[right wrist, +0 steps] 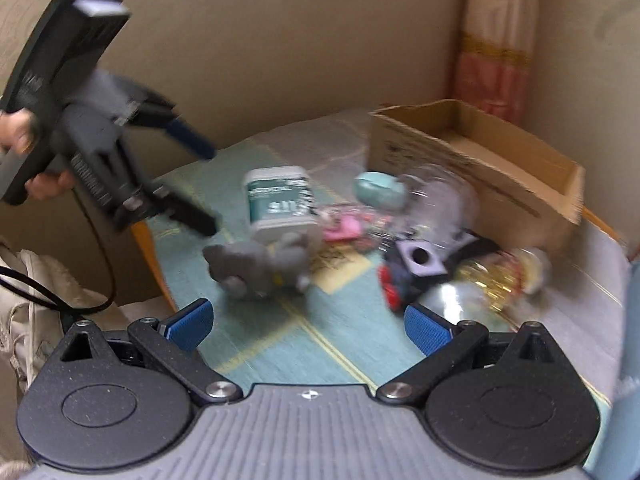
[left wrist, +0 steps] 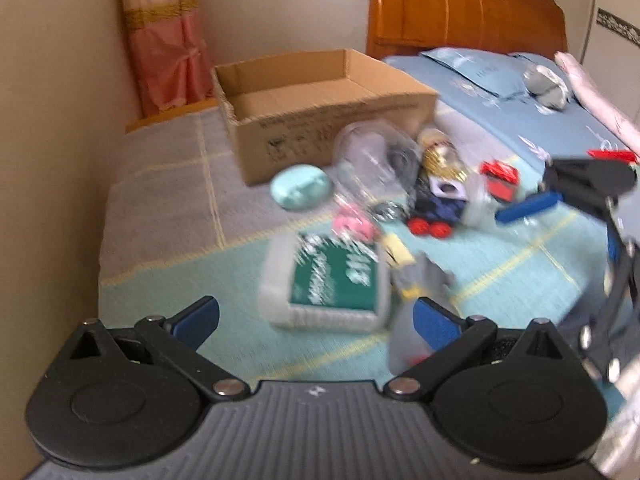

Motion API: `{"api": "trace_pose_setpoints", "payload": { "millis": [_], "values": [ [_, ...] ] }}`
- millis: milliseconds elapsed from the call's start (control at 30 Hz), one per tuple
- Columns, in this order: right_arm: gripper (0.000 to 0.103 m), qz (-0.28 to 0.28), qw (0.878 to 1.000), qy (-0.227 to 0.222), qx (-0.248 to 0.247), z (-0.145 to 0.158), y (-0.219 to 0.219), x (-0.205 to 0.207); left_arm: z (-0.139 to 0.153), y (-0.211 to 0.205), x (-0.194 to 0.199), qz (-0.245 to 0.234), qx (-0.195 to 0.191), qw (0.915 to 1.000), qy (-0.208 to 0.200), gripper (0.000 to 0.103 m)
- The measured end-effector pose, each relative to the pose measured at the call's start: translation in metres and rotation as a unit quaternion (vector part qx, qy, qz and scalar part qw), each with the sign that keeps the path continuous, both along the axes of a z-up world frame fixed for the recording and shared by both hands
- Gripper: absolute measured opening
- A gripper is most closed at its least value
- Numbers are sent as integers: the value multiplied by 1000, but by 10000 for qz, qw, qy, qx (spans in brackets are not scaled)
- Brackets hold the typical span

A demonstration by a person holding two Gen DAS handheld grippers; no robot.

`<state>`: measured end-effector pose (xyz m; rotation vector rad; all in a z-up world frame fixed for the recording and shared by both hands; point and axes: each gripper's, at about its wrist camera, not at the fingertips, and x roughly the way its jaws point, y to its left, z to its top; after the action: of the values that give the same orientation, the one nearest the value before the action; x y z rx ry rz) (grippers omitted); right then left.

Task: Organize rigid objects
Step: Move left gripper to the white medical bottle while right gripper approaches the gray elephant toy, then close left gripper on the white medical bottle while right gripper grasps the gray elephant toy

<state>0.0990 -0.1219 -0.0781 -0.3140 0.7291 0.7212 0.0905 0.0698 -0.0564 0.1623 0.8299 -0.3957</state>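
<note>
Loose objects lie on a checked bed mat (left wrist: 168, 216): a plastic tub with a green label (left wrist: 332, 280), a grey plush toy (right wrist: 260, 268), a pink item (left wrist: 352, 224), a round teal case (left wrist: 300, 186), a clear plastic container (left wrist: 372, 160), a dark toy car with red wheels (right wrist: 412, 272) and a gold-filled jar (right wrist: 504, 276). An open-topped cardboard box (left wrist: 320, 116) stands behind them. My left gripper (left wrist: 316, 324) is open just short of the tub, holding nothing. My right gripper (right wrist: 308, 326) is open above the mat near the plush. Both views are blurred.
A wall runs along the mat's left side, with a pink curtain (left wrist: 168, 52) in the corner. Behind the box are a wooden headboard (left wrist: 460, 8) and a blue pillow (left wrist: 480, 72). Red boxes (left wrist: 500, 178) lie right of the pile. A hand (right wrist: 16, 132) holds the left gripper.
</note>
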Motion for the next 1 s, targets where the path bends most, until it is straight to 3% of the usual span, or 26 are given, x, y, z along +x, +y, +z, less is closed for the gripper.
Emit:
{"api": "trace_pose_setpoints", "payload": {
  "millis": [300, 567, 767, 867, 1000],
  "values": [
    [103, 234, 9996, 185, -6, -5, 20, 14, -25, -15, 32, -334, 211, 9987, 323, 102],
    [103, 327, 9989, 331, -80, -13, 34, 20, -35, -9, 46, -73, 350, 9989, 299, 102],
    [103, 290, 9967, 329, -677, -35, 53, 26, -39, -7, 49, -62, 384, 9986, 357, 102],
    [103, 202, 9966, 609, -523, -39, 50, 32, -42, -8, 49, -78, 429, 9984, 358, 102],
    [103, 192, 9971, 550, -493, -41, 50, 29, -45, -6, 49, -113, 417, 9983, 392, 102]
  ]
}}
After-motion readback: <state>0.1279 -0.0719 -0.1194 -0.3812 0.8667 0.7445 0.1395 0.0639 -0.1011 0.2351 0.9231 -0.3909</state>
